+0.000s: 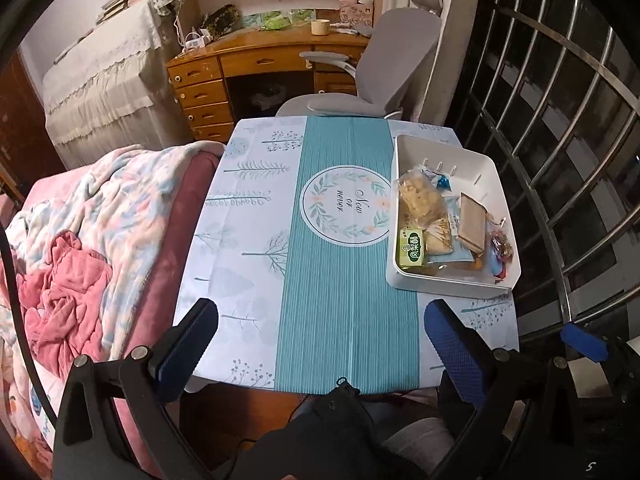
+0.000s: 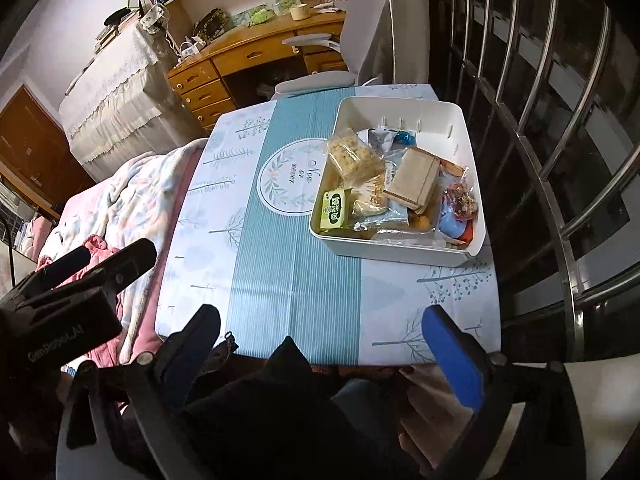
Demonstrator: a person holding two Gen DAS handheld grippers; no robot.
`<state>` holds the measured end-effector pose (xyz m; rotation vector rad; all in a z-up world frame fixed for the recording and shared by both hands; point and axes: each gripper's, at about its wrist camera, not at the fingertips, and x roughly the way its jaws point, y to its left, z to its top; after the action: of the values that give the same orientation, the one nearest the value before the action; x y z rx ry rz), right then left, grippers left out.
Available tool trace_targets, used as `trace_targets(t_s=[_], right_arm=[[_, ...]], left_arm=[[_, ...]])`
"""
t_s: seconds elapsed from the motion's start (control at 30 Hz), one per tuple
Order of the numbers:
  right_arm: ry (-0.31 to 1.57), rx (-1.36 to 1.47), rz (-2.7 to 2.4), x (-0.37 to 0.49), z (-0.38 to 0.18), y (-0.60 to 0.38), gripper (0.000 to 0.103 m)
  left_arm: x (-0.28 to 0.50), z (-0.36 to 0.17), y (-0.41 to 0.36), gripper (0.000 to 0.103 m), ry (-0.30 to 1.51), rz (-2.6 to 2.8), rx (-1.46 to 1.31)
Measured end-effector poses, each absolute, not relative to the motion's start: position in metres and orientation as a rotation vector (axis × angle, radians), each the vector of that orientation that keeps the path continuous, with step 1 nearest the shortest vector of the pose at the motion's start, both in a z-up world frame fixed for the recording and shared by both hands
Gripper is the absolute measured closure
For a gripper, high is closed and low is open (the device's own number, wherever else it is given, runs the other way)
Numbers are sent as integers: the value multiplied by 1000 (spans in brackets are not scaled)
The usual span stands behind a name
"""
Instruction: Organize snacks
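A white bin [image 1: 496, 172] [image 2: 460, 120] stands on the right side of the table [image 1: 340, 288] [image 2: 280, 260]. It holds several snacks: a green packet [image 1: 411, 248] [image 2: 335, 210], a clear bag of crisped rice [image 1: 420, 200] [image 2: 354, 156], a brown packet [image 1: 472, 222] [image 2: 414, 180] and small wrapped sweets [image 1: 502, 246] [image 2: 462, 200]. My left gripper [image 1: 320, 344] is open and empty above the table's near edge. My right gripper [image 2: 320, 344] is open and empty at the near edge, below the bin. The left gripper's body [image 2: 72, 280] shows at the left of the right wrist view.
A bed with pink and floral blankets [image 1: 100, 240] [image 2: 120, 208] adjoins the table on the left. A grey office chair [image 1: 380, 60] and a wooden desk [image 1: 248, 64] stand behind. A metal railing [image 1: 560, 160] [image 2: 560, 120] runs along the right.
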<state>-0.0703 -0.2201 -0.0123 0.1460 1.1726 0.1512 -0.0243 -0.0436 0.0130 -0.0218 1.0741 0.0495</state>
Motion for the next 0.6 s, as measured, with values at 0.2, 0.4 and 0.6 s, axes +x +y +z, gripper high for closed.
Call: trace_targets(t_s=[0.2, 0.4, 0.6], right_arm=[[1206, 141, 161, -69, -19, -216, 1], [1220, 144, 156, -70, -22, -216, 1], [1227, 147, 149, -70, -23, -218, 1]], left_arm=[[-24, 9, -45, 1, 1096, 45, -10], [-25, 4, -45, 1, 1118, 37, -5], [-25, 1, -43, 1, 1132, 31, -12]])
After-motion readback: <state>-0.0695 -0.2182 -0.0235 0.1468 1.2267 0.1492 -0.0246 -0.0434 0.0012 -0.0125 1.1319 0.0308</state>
